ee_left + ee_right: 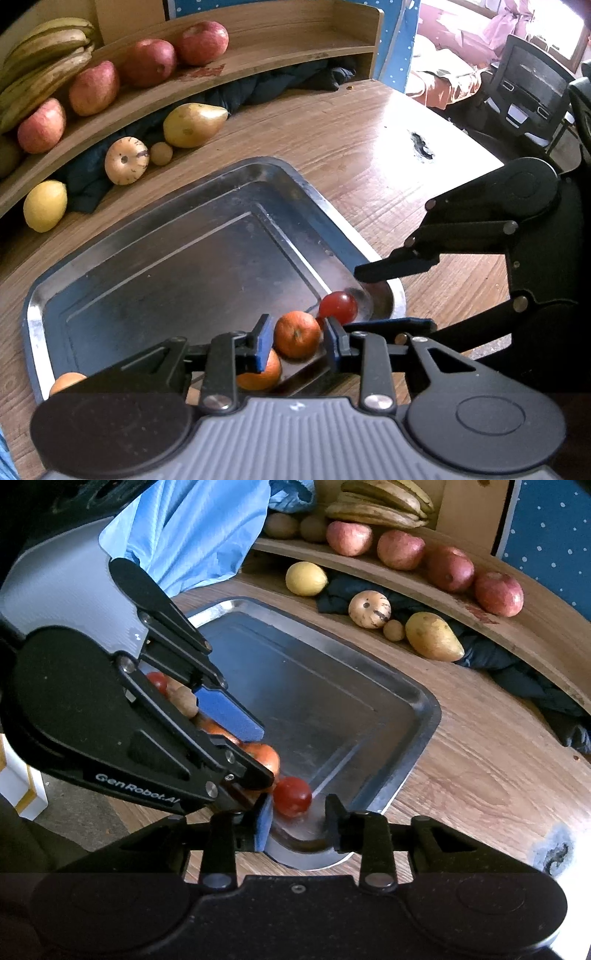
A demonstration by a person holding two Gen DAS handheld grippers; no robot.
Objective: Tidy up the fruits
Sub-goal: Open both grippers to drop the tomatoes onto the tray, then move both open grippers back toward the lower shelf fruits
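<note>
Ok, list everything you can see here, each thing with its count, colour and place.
bananas: one bunch, yellow-brown, shelf top
apples: four, red, in a row on the shelf
lemon: one, yellow, table under the shelf
pear: one, yellow-green, table under the shelf
dark cloth: one, navy, under the shelf
metal tray: one, silver, on the wooden table
mandarins: at least three, orange, tray's near edge
tomato: one in the tray corner, red
left gripper: fingers around a mandarin, not pressing
right gripper: fingers open beside the tomato

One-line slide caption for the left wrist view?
Left gripper open around a small orange tangerine in the steel tray; round red fruit beside it.
</note>
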